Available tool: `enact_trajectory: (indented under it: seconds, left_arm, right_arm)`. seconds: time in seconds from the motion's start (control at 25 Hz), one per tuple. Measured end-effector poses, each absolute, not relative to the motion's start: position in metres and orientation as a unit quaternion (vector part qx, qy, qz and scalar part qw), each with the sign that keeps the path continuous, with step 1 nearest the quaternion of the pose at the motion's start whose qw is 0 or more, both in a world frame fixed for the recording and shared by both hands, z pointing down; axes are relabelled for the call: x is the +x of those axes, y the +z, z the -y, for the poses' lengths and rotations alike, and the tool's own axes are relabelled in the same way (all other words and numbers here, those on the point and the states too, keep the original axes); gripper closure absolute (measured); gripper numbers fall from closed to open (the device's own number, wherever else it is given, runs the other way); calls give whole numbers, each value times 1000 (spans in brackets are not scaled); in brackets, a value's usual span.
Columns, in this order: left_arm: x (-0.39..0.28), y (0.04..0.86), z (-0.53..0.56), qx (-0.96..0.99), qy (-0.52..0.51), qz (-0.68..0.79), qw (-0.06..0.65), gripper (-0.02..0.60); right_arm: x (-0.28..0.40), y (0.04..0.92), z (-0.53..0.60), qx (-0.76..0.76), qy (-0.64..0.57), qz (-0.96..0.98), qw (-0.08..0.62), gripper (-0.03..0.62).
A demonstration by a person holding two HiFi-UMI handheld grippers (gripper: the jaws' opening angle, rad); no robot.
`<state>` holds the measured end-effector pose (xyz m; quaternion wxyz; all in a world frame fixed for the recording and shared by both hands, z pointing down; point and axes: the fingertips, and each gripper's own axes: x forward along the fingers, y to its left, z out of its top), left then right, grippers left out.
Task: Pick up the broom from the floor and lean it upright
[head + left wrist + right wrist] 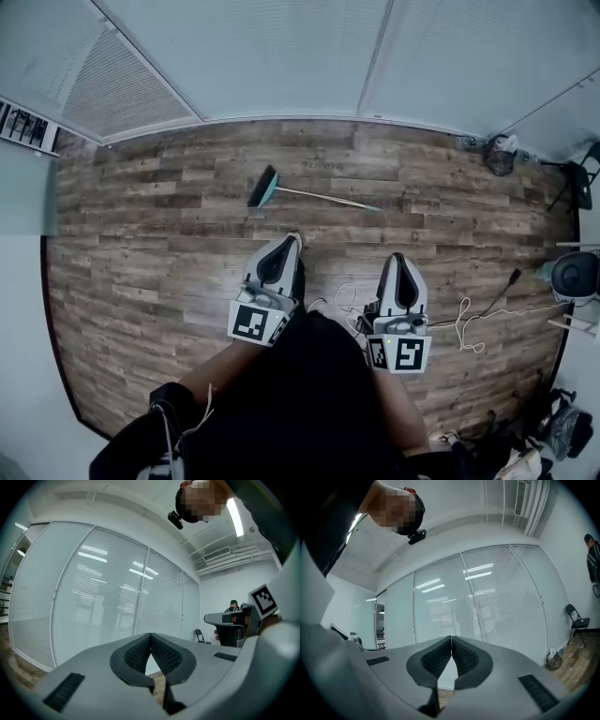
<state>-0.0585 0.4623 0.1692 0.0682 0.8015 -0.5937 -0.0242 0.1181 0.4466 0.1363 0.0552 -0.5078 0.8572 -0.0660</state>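
You're at the approach step. The broom [314,195] lies flat on the floor [141,272], upper middle of the head view, well apart from your left tongs [292,240] and right tongs [397,255], both pressed together on nothing. Next, I'd judge: step closer, lower, and spread one pair over the handle. Only the head view shows the broom; both gripper views face the blinds [117,602].

Open wood floor [141,234] surrounds the broom [265,190]; cables [462,323] trail at right.
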Motion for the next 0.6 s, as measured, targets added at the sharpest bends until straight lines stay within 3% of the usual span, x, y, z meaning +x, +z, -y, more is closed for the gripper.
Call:
enact_trajectory:
  seconds: [0.24, 0.6]
  left_arm:
    - [-86, 181, -381, 807, -27, 584, 84, 561]
    - [-114, 221, -283, 813, 2, 567, 132, 561]
  right_arm:
    - [89, 142, -379, -509, -111, -853, 25, 575]
    - [87, 156, -284, -533, -69, -843, -3, 576]
